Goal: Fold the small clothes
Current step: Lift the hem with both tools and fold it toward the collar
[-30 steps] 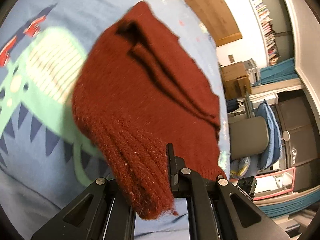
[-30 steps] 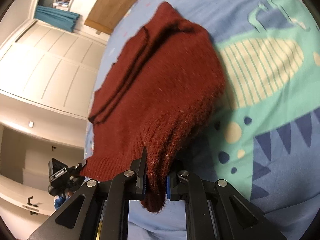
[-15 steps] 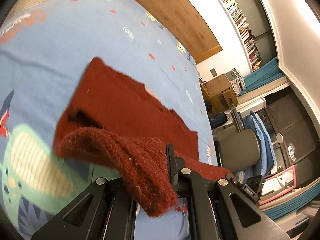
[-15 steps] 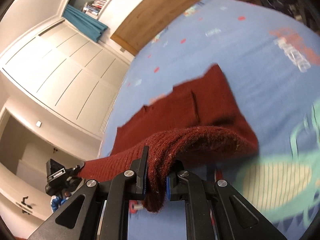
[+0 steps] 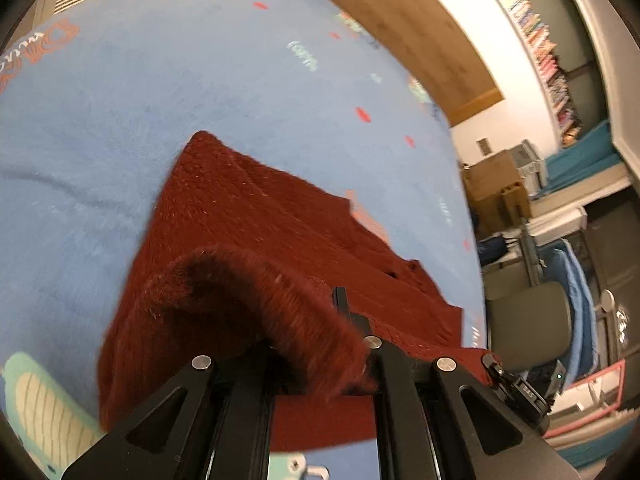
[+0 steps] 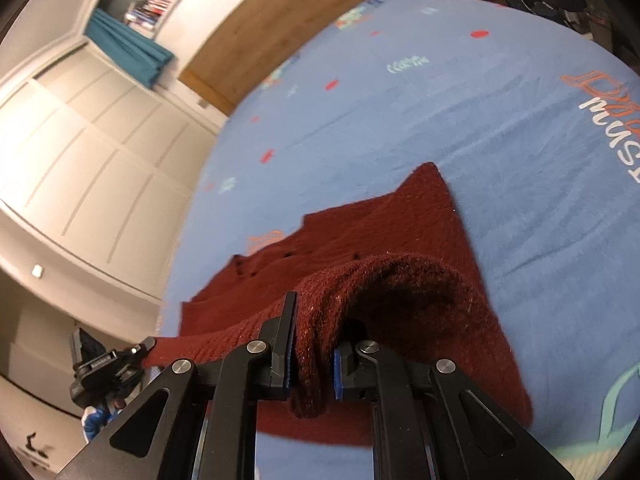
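Observation:
A dark red knitted sweater (image 5: 256,216) lies on a blue patterned bedspread (image 5: 120,92). Its near ribbed hem is lifted and curls forward over the rest of it. My left gripper (image 5: 320,360) is shut on one end of that hem. My right gripper (image 6: 312,364) is shut on the other end, with knit hanging between its blue pads (image 6: 337,376). The sweater also shows in the right wrist view (image 6: 400,224), with its far part flat on the bed. Each gripper shows at the edge of the other's view, at the stretched hem.
A wooden headboard (image 5: 404,32) stands at the bed's far end. White panelled wardrobe doors (image 6: 80,152) are on one side. A grey chair (image 5: 528,324), cardboard boxes (image 5: 496,184) and bookshelves (image 5: 532,28) stand on the other side.
Both grippers have carried the hem up and forward over the sweater. The views have tilted from looking down at the crocodile print to looking across the bed.

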Demonstrator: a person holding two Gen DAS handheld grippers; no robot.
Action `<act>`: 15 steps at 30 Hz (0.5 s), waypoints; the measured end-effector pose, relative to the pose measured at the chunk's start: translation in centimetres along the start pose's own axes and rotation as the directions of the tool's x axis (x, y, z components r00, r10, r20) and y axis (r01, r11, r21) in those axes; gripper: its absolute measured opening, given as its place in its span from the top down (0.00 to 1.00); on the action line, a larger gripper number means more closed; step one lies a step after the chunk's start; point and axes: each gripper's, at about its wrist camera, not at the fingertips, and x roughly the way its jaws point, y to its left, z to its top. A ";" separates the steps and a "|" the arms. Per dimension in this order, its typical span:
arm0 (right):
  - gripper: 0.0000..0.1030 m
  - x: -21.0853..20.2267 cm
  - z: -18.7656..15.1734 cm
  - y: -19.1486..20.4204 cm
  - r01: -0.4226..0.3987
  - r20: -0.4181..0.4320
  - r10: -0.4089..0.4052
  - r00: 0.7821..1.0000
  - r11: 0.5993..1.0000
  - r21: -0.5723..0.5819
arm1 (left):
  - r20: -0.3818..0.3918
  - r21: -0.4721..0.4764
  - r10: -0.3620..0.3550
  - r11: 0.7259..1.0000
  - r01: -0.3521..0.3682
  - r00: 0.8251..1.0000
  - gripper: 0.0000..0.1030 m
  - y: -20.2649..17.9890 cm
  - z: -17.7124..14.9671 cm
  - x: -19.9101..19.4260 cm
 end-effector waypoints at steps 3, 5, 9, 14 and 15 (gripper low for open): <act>0.85 1.9 0.7 -1.0 0.029 -0.019 -0.029 0.999 0.999 0.015 | -0.020 -0.009 0.036 0.999 -0.036 0.999 0.94 0.9 0.7 1.8; 0.82 3.0 1.2 -1.7 0.051 -0.029 -0.050 0.998 0.998 0.024 | -0.036 -0.019 0.058 0.998 -0.058 0.998 0.94 1.6 1.1 2.9; 0.78 4.3 1.8 -2.9 0.070 -0.041 -0.068 0.997 0.996 0.054 | -0.063 -0.062 0.067 0.996 -0.070 0.996 0.87 2.7 1.8 4.5; 0.68 5.1 2.3 -3.7 0.075 -0.054 -0.071 0.996 0.994 0.075 | -0.034 -0.133 0.017 0.991 -0.022 0.999 0.64 3.8 3.4 4.2; 0.66 5.3 2.5 -3.8 0.073 -0.057 -0.068 0.996 0.995 0.075 | -0.023 -0.141 0.013 0.990 -0.016 1.000 0.61 3.8 3.8 3.8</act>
